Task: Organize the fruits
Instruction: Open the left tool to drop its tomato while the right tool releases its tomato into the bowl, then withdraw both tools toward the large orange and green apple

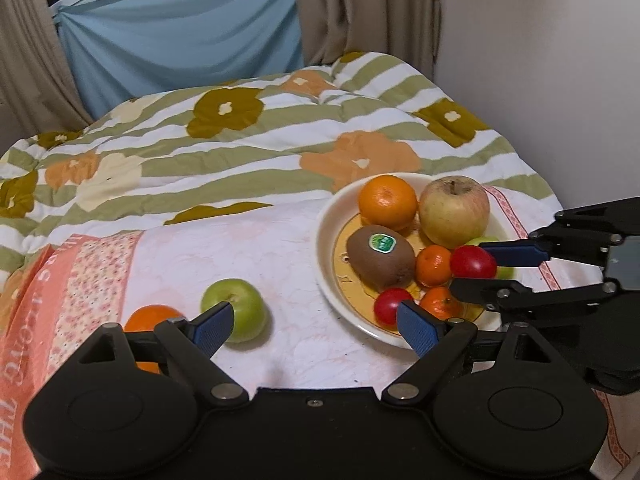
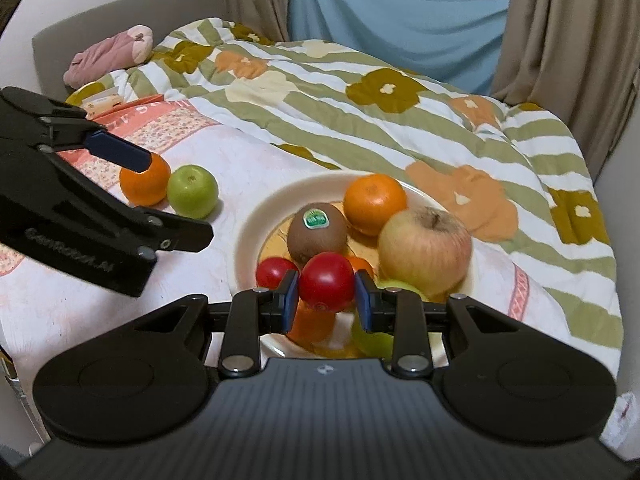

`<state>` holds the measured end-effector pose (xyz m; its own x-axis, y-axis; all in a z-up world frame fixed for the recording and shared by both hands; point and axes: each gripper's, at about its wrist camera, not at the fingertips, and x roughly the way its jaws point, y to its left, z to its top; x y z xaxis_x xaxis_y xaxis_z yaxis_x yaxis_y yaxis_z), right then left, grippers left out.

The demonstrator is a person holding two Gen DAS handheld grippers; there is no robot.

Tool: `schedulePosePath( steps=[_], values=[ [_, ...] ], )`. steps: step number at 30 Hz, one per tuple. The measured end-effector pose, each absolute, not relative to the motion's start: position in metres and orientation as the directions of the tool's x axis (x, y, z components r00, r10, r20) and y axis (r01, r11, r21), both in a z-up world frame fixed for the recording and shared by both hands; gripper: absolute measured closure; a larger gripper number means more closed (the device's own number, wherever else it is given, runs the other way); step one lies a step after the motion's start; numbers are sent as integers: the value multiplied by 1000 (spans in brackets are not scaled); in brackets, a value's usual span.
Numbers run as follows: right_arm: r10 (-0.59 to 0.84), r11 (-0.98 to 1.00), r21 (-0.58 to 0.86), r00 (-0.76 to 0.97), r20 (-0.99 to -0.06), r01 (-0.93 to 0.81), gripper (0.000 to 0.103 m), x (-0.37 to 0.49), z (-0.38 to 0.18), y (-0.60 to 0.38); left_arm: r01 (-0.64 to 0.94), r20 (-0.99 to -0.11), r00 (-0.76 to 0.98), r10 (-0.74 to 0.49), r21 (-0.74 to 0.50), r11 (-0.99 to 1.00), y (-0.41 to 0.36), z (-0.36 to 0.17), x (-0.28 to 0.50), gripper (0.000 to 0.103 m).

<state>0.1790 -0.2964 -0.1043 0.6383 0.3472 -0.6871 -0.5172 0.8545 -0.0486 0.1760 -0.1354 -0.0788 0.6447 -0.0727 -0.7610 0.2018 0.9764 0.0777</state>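
Over the cream ceramic plate [image 2: 248, 216], your right gripper [image 2: 326, 300] clamps a small round red fruit [image 2: 327, 280] (lifted clear, likely for sorting); your left gripper [image 1: 316, 326] gapes empty beside the green apple [image 1: 240, 308] on the cloth.

A flowered quilt [image 1: 248, 140] covers the bed before beige curtains [image 2: 568, 20].

Left tongs [image 1: 316, 326] spread wide, green apple [image 1: 236, 310] beside, right tongs [image 1: 474, 270] gripping red fruit [image 1: 472, 261]
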Motion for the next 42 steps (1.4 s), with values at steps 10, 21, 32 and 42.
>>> schedulePosePath(
  steps=[10, 21, 32, 42],
  values=[
    [374, 844, -37, 638, -673, -534, 26, 186, -110, -284, 156, -751, 660, -31, 97, 983, -124, -72, 166, 12],
    [344, 884, -36, 700, -625, -467, 24, 159, -78, -304, 119, -707, 707, -9, 107, 987, -116, -45, 136, 12],
    [344, 906, -15, 756, -557, -423, 16, 133, -27, -306, 62, -653, 757, 22, 105, 993, -90, -15, 105, 12],
    [303, 938, 30, 775, -554, -345, 0, 117, -1, -263, 113, -632, 775, -15, 115, 987, -39, -5, 93, 1]
  ],
)
